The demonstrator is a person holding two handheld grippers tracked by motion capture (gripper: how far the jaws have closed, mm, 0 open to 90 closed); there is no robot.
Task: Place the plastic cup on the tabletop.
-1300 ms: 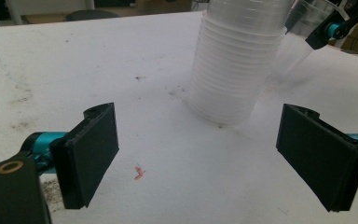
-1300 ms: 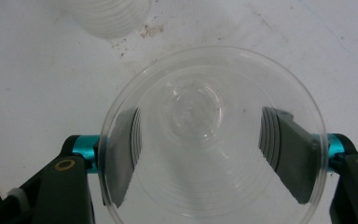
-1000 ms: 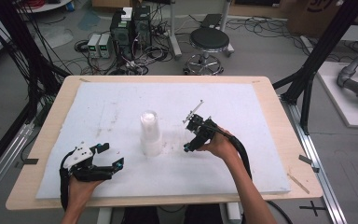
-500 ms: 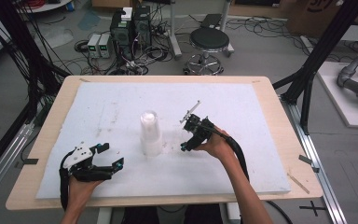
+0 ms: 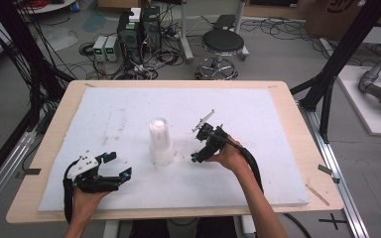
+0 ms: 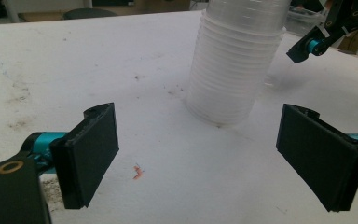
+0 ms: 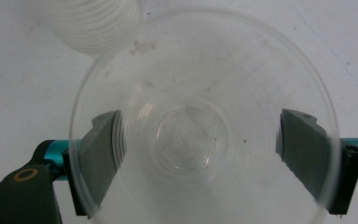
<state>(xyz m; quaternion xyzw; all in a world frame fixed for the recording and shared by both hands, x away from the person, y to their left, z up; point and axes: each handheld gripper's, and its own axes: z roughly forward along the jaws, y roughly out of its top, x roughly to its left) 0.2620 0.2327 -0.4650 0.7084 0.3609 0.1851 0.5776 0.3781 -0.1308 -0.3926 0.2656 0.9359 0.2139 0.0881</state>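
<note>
My right gripper (image 7: 196, 154) has just been opening, and one clear plastic cup (image 7: 205, 126) sits between its wide-apart jaws, maybe not touching them. It stands beside the cup stack (image 5: 159, 141). My left gripper (image 5: 115, 167) rests open nearby.
</note>
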